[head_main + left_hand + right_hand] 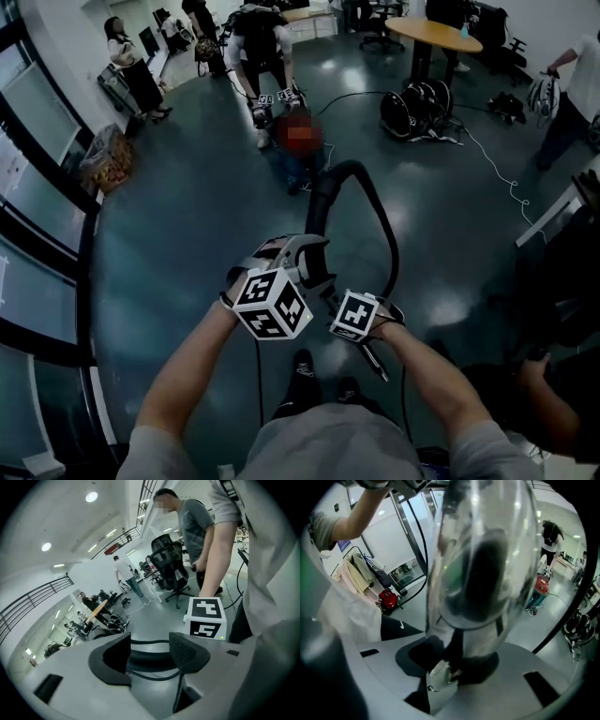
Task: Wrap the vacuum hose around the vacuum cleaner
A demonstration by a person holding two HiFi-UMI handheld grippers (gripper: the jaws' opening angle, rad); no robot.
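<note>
STEP: wrap starting | left gripper (pixel 150 656): jaws wide, clamping vacuum hose (pixel 345 167), which arcs overhead | right gripper (pixel 457 667): jaws part-closed on vacuum cleaner (pixel 483 573) | NEXT: likely loop hose round body

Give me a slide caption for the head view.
Left claw grips the hose, right claw the vacuum, over a dark floor.

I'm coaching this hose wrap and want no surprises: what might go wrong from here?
The left gripper holds the hose with a thin cable also running between its fingers; the cable may get pinched or wound in. The right gripper clamps only the narrow base of the vacuum cleaner, whose clear body looks glossy; it might twist or slip as the hose pulls.
</note>
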